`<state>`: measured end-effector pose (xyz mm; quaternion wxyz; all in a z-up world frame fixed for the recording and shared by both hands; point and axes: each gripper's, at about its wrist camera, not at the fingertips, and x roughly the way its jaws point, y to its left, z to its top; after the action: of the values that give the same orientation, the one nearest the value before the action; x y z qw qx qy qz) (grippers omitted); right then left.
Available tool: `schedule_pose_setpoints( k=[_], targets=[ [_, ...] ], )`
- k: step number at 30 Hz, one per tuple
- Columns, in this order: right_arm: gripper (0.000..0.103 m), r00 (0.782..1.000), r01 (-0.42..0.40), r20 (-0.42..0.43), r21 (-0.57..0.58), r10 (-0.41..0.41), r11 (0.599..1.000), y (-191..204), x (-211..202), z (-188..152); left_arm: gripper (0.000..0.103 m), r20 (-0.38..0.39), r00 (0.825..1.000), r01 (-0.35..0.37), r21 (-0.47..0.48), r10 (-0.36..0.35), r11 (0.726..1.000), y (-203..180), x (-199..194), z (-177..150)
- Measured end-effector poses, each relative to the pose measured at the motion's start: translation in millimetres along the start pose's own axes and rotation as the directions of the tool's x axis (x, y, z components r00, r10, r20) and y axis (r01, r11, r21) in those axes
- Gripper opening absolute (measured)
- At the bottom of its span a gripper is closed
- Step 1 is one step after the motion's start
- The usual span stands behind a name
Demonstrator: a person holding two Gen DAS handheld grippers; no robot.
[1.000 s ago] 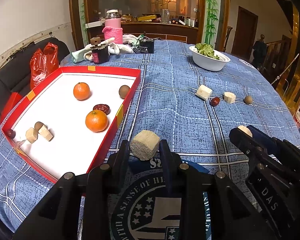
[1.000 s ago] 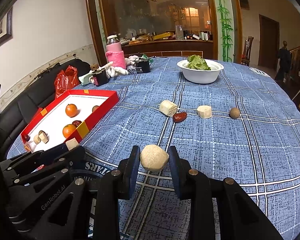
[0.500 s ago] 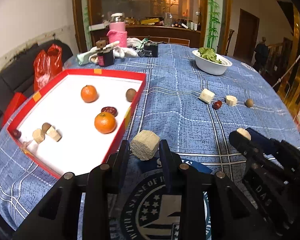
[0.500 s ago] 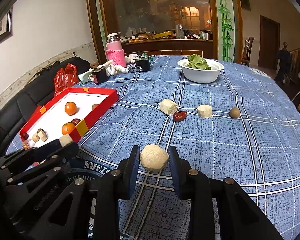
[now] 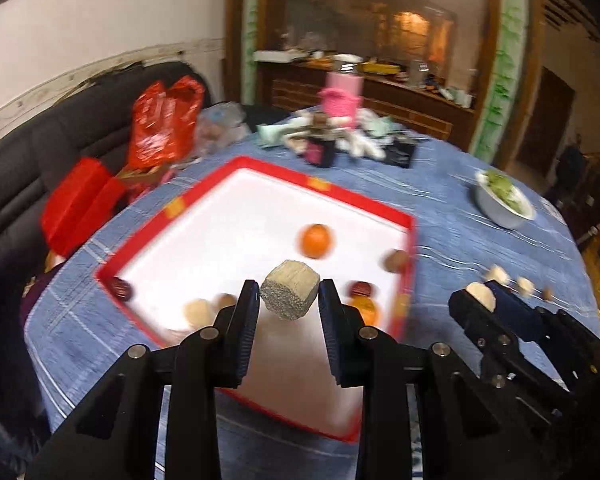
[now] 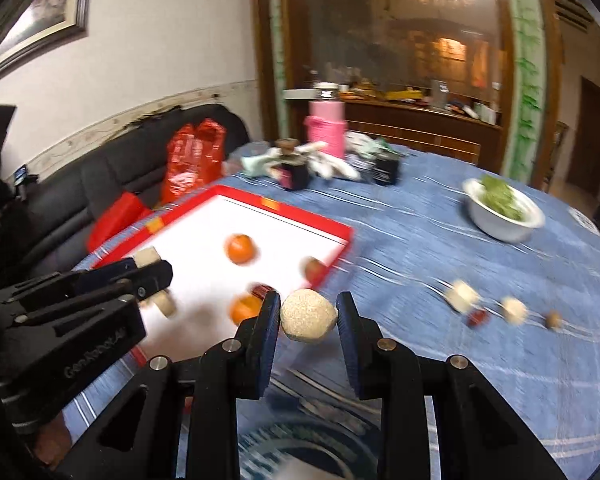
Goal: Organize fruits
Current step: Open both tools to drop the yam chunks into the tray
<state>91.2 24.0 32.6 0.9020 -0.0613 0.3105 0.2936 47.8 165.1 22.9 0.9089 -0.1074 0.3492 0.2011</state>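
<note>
My left gripper [image 5: 289,300] is shut on a beige cut fruit chunk [image 5: 290,290] and holds it above the red-rimmed white tray [image 5: 204,240]. The tray holds an orange [image 5: 317,241], a second orange [image 5: 366,309], a red date [image 5: 360,289], a brown round fruit [image 5: 396,261] and beige pieces [image 5: 199,312]. My right gripper [image 6: 309,320] is shut on a round beige fruit piece [image 6: 309,315] just right of the tray's near corner. It also shows in the left wrist view [image 5: 485,300]. Loose pieces [image 6: 463,295] lie on the cloth to the right.
A white bowl of greens [image 6: 504,211] stands at the far right of the blue checked tablecloth [image 6: 480,340]. A pink-sleeved jar [image 6: 326,128], dark jars and cloths sit at the table's back. A red bag [image 5: 164,124] lies on the black sofa, left.
Both grippers have swung left and lifted. The left one with its chunk is now over the tray. The right one with its piece is now at the tray's near corner. The view is motion-blurred.
</note>
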Motion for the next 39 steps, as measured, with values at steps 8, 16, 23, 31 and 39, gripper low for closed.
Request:
schedule_pose_setpoints(
  k=[8, 16, 23, 31, 39],
  targets=[
    [0.029, 0.995, -0.093, -0.044, 0.0, 0.093, 0.996, 40.7, 46.2, 25.1, 0.028, -0.053, 0.995, -0.084, -0.037, 0.082, 0.996, 36.6, 40.2, 9.6],
    [0.029, 0.989, -0.113, -0.094, -0.007, 0.112, 0.994, 56.7, 73.2, 26.7, 0.029, -0.091, 0.988, -0.125, -0.029, 0.122, 0.992, 46.2, 57.4, 7.7],
    [0.041, 0.978, -0.123, -0.17, -0.001, 0.121, 0.992, 61.7, 97.4, 22.8, 0.05, -0.17, 0.974, -0.164, -0.056, 0.153, 0.985, 55.6, 70.3, 11.1],
    [0.066, 0.986, -0.152, -0.057, 0.044, 0.154, 0.987, 32.6, 51.8, 24.3, 0.061, -0.102, 0.988, -0.123, -0.102, 0.112, 0.987, 46.3, 40.9, 13.1],
    [0.078, 0.999, 0.036, 0.03, 0.166, -0.042, 0.985, -76.4, -6.6, -9.6, 0.068, 0.024, 0.998, 0.05, 0.007, -0.05, 0.999, -28.5, 5.6, 2.3]
  ],
)
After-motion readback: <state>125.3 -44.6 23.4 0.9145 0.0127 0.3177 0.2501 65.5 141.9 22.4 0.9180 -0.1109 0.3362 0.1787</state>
